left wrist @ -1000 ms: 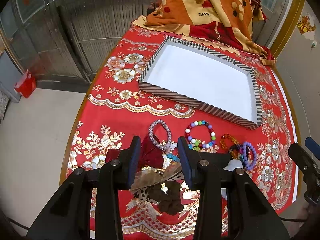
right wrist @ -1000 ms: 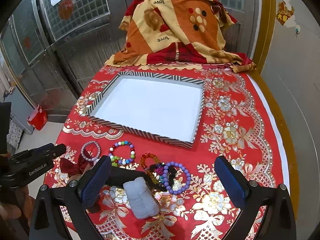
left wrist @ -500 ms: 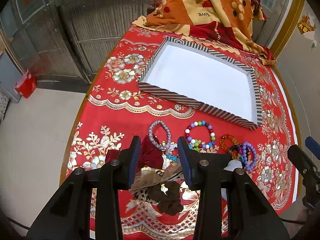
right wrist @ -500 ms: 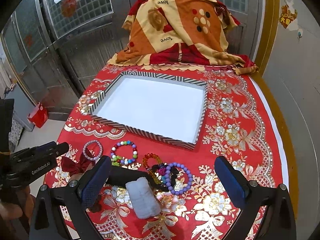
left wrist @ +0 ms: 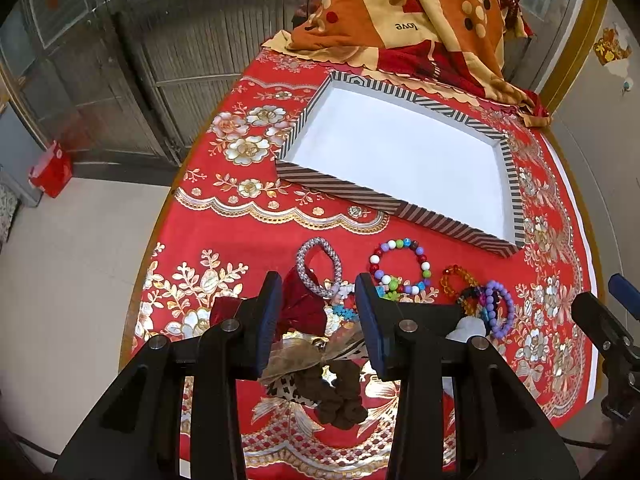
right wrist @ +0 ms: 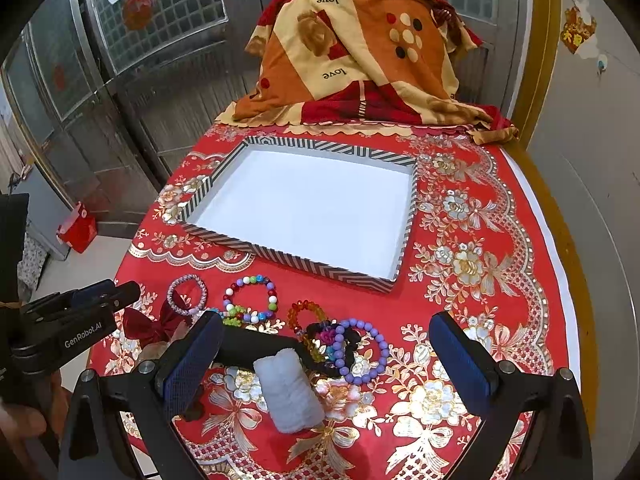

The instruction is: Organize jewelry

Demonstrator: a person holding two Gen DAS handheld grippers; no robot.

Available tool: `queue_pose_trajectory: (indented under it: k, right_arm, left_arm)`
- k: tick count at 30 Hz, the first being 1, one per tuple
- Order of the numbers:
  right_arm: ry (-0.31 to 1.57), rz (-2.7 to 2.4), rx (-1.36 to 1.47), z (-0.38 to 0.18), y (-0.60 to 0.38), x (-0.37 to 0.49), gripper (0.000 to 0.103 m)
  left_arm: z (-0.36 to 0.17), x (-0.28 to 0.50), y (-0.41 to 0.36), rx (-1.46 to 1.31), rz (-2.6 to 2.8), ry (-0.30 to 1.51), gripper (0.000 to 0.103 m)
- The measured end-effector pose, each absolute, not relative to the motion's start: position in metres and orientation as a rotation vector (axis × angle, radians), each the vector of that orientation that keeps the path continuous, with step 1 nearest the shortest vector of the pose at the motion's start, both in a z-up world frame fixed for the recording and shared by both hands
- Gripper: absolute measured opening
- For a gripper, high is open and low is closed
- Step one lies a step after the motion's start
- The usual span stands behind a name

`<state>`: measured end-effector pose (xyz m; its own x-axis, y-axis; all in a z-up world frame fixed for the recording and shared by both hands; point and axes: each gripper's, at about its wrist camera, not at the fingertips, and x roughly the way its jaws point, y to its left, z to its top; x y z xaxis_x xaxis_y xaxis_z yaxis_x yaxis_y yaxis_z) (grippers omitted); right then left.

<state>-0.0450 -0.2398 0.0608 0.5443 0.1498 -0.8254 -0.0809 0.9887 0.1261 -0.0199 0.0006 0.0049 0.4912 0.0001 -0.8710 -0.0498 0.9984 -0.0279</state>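
A striped tray [left wrist: 340, 196] [right wrist: 304, 264] with a bare white floor lies mid-table. In front of it sit a silvery beaded bracelet [left wrist: 299, 264] [right wrist: 170, 296], a multicolour bead bracelet [left wrist: 375, 259] [right wrist: 230, 292], an amber bracelet [left wrist: 456, 270] [right wrist: 300, 306] and a purple bracelet [left wrist: 506, 312] [right wrist: 362, 378]. My left gripper [left wrist: 316, 308] hovers open over a red bow [left wrist: 300, 312] [right wrist: 140, 326], with nothing pressed between its pads. My right gripper [right wrist: 326, 344] stands wide open above a white fluffy roll [right wrist: 288, 388] and a black clip [right wrist: 256, 346].
A gold and leopard-print bow [left wrist: 308, 354] and a brown scrunchie [left wrist: 340, 396] lie near the table's front edge. An orange patterned blanket [right wrist: 360, 60] is heaped at the far end. The red floral cloth [right wrist: 480, 240] is bare right of the tray.
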Motion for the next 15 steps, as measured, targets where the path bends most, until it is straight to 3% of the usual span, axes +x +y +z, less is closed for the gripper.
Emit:
queue_pose_trajectory:
  k: [15]
  right_arm:
    - [1.002,0.151,0.068,0.0581,-0.2348,-0.0448,0.102]
  left_arm:
    - [0.0035,-0.0229,-0.0006,-0.067,0.018,1.061,0.037]
